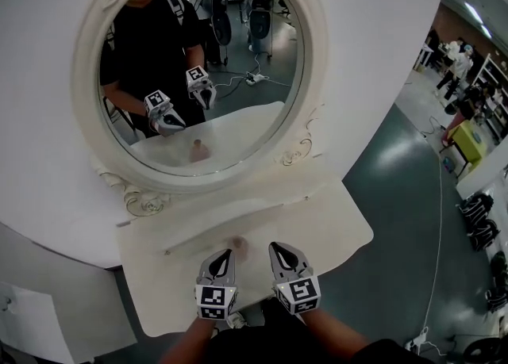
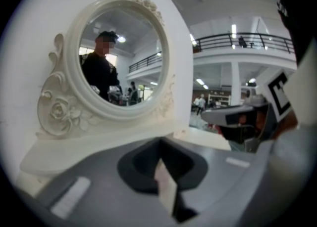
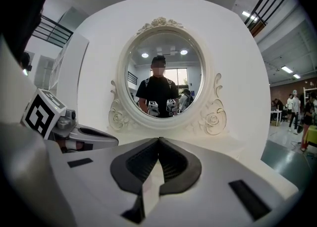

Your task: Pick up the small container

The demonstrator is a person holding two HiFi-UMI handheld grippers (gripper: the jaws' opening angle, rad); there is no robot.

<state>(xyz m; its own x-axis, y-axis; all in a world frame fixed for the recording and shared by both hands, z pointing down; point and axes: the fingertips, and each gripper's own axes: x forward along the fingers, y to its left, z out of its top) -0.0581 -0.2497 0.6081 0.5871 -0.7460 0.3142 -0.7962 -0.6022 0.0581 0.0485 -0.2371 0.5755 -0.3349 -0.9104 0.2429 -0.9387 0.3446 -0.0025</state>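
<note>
Clenched, tips together, nothing between: left tongs [image 1: 225, 256] and right tongs [image 1: 279, 248]. Held side by side, low over the near edge of the cream-white scalloped bench [image 1: 325, 227]. Small pinkish-beige container [image 1: 236, 247], blurred: on the bench, between the two tongs, just beside the left tip; contact not discernible. Behind it, oval mirror in ornate cream frame [image 1: 198, 69], reflecting container, both tongs and a person in black.
</note>
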